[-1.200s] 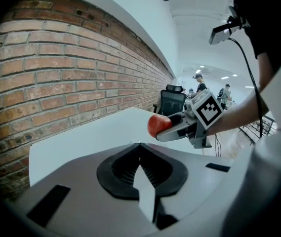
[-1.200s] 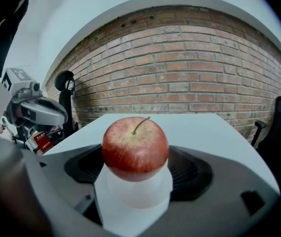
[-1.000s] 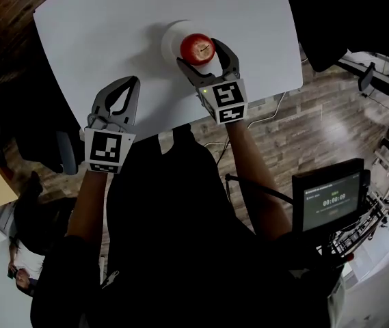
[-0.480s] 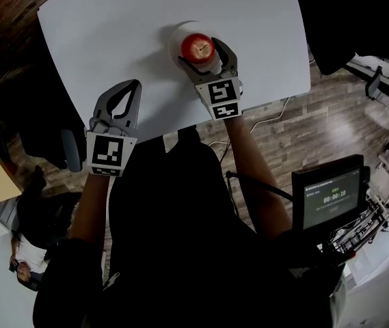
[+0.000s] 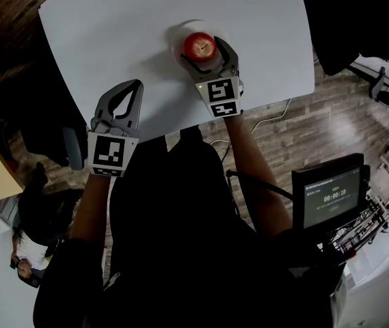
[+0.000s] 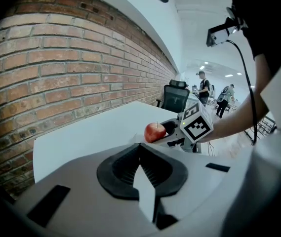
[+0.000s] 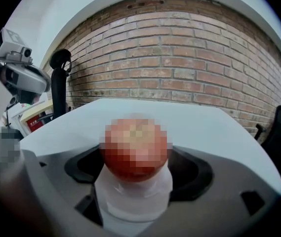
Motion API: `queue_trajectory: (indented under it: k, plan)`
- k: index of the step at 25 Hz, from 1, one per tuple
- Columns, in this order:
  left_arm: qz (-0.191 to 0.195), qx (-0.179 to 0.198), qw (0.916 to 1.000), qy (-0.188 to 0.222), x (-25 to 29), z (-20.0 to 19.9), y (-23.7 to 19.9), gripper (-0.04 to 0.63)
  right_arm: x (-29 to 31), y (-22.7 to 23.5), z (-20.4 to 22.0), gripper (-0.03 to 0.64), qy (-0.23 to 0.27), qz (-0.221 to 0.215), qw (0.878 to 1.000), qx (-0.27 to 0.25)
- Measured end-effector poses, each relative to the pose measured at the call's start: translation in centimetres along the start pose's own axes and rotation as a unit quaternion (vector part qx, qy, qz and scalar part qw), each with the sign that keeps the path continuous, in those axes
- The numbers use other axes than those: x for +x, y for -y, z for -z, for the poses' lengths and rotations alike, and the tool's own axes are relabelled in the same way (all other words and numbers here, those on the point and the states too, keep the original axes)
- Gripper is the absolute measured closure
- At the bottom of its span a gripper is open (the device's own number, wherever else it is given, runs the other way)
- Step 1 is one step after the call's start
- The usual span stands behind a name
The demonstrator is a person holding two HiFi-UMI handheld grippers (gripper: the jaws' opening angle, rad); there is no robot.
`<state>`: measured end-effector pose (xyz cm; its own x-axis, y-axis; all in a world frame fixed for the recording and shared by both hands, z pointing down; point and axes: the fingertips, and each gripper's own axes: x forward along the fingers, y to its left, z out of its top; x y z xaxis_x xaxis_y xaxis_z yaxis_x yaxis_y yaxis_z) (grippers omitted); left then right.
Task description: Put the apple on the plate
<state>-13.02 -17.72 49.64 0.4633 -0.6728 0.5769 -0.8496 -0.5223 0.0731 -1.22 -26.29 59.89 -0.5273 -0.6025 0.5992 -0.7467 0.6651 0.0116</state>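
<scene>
The right tool [image 5: 205, 52] pinches the red apple [image 5: 198, 44] between its jaws and holds it over the white plate [image 5: 179, 31], probably to set it down there. Whether the apple touches the plate is not clear. The left tool [image 5: 129, 93], with jaws pressed together on nothing, waits aside at the near edge of the worktop [image 5: 112, 26], out of the way.

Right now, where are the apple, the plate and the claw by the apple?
apple [image 5: 199, 45]: head view, its red top.
plate [image 5: 176, 35]: head view, bare left rim.
right claw [image 5: 202, 52]: head view, midway between its fingertips, which sit around the apple.
</scene>
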Motion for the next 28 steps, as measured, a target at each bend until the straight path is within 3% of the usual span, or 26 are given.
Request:
queue_trajectory:
  k: [28]
  plan:
    - [0.001,0.001,1.0,0.0,-0.01,-0.01,-0.01,0.588,0.48,-0.29,0.0,0.219,-0.014,-0.002,1.0,-0.015]
